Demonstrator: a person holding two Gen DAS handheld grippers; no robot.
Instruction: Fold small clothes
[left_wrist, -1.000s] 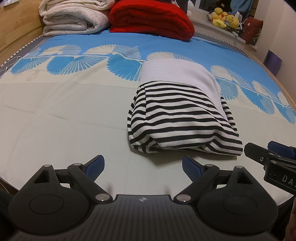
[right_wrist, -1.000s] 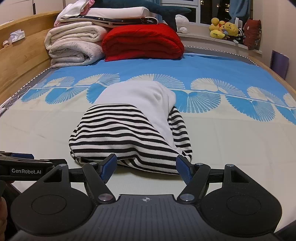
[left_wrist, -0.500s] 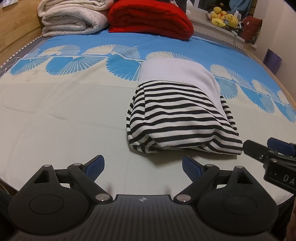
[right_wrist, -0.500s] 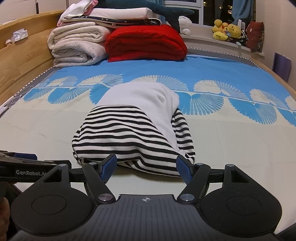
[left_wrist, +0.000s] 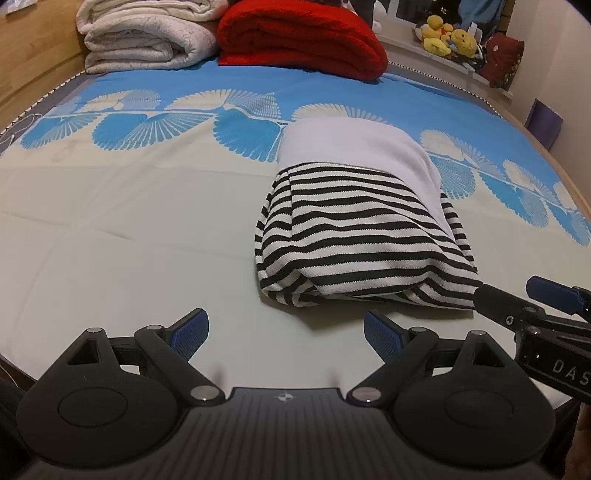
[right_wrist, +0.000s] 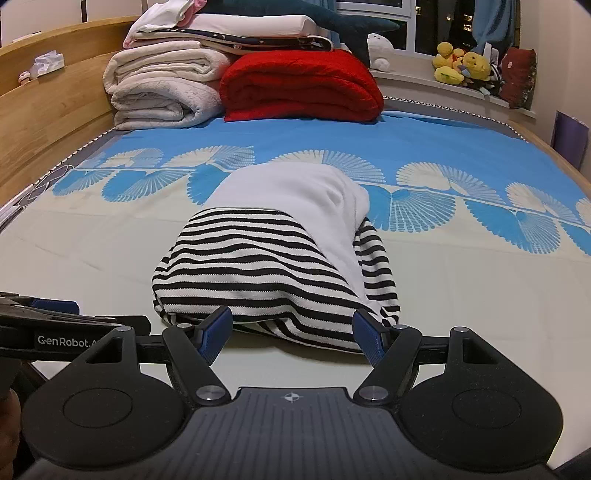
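1. A folded garment (left_wrist: 362, 229), black-and-white striped with a plain white part at its far end, lies on a bed (left_wrist: 129, 240). It sits right of centre in the left wrist view and near the middle in the right wrist view.
2. The bed cover is pale cream near the cameras and bright blue with white fan shapes farther away.
3. The left gripper (left_wrist: 286, 330) has its blue-padded fingers spread wide and holds nothing. It hovers over bare sheet, near the garment's near left corner but apart from it.
4. The right gripper (right_wrist: 291, 328) is also spread wide. Its two blue pads sit at the garment's near edge, one toward each side; whether they touch the cloth cannot be told.
5. In the left wrist view, the right gripper enters from the right edge, its tip at the garment's near right corner.
6. At the far end of the bed lie a folded red blanket (right_wrist: 301, 86) and, left of it, stacked cream blankets (right_wrist: 162, 88).
7. Yellow plush toys (right_wrist: 463, 68) sit on a windowsill at far right.
8. A wooden bed frame (right_wrist: 48, 110) runs along the left.
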